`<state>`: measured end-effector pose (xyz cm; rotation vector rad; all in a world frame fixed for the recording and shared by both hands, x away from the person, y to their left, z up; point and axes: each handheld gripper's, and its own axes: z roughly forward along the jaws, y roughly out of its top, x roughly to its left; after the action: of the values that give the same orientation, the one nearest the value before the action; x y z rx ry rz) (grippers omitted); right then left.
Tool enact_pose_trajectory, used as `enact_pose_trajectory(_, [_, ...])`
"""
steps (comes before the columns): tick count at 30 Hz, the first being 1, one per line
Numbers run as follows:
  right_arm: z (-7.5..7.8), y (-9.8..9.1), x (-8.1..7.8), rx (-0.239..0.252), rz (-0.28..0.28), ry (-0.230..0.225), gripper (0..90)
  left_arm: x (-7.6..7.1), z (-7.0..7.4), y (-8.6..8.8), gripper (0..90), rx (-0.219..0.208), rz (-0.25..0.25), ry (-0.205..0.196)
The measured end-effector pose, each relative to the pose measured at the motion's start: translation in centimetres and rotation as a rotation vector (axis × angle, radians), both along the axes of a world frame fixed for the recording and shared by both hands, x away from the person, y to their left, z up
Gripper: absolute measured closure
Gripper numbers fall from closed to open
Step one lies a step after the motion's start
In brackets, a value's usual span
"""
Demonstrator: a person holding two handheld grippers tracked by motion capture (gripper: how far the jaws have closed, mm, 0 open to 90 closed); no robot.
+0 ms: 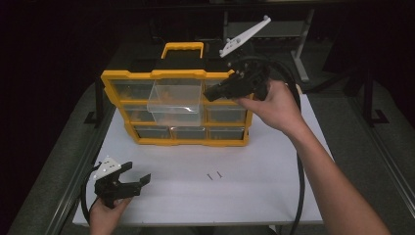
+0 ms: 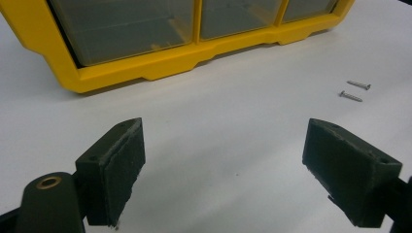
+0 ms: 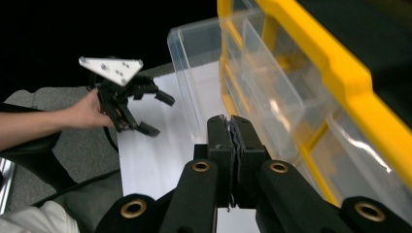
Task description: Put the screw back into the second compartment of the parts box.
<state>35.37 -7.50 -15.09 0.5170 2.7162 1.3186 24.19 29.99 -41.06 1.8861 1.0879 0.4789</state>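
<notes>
Now | right tool shut, beside pulled-out clear drawer | apart

The high view looks forward and down over the white table; both gripper views sit close, sharing the yellow organizer
</notes>
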Motion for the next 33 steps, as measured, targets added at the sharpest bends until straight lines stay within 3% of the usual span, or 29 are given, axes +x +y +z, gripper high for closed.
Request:
enact_pose_trajectory(9, [1.2,3.5,1.4,0.000,0.030,-0.009,87.4,-0.1,0.0,0.0,14.8,-0.017,0.007,0.000])
enact_pose_trajectory(14, [0.5,5.6,2.2,-0.030,0.052,0.001,87.4,-0.1,0.1,0.2,14.8,-0.006,0.004,-0.002])
enact_pose_trajectory(20, [-0.8,7.4,3.1,-0.064,0.059,0.024,87.4,-0.1,0.0,0.2,14.8,-0.025,0.009,-0.007])
enact_pose_trajectory(26, [-1.5,8.3,3.4,-0.091,0.052,0.058,87.1,-0.1,0.1,0.3,14.8,-0.014,0.007,-0.008])
enact_pose_trajectory(33, [-1.9,8.1,3.5,-0.084,0.053,0.048,85.2,-0.1,0.1,0.3,14.8,-0.014,0.007,-0.007])
